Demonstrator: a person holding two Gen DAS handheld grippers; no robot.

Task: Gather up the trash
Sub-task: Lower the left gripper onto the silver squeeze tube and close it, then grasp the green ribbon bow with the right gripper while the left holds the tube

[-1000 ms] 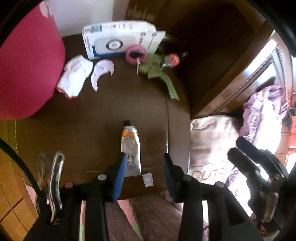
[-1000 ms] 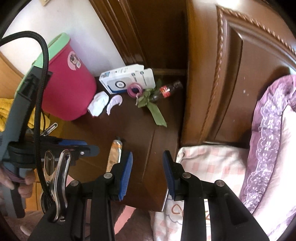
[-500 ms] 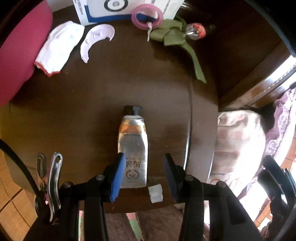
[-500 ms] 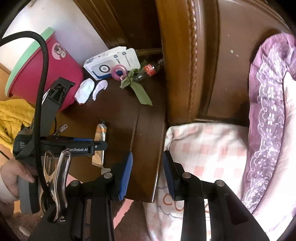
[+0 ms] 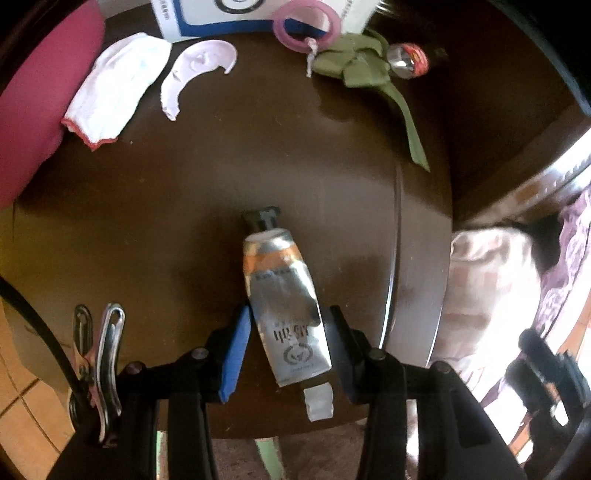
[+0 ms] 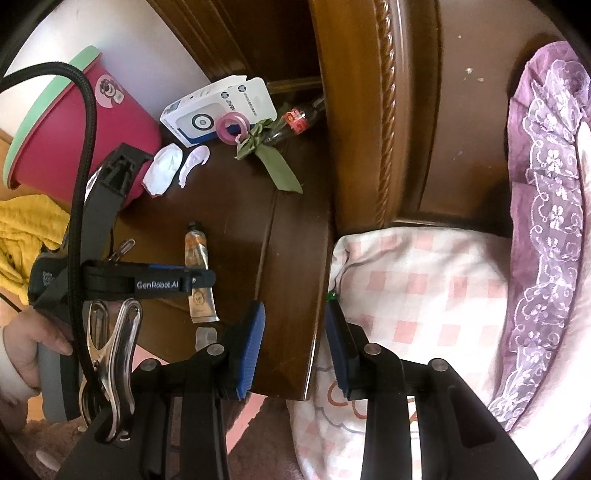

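A crumpled silver and orange tube with a black cap lies on the dark wooden nightstand. My left gripper is open, its jaws on either side of the tube's lower end. A small white scrap lies just below the tube. In the right wrist view the tube lies under the left gripper. My right gripper is open and empty over the nightstand's right edge. A pink bin with a green rim stands at the nightstand's left.
At the back of the nightstand lie a white cloth piece, a white crescent scrap, a white and blue box, a pink tape ring, a green ribbon and a small bottle. A checked pillow and bed lie to the right.
My left gripper has moved forward and down over the tube, so its open jaws now straddle the tube's lower end. My right gripper has drifted a little; it stays open.
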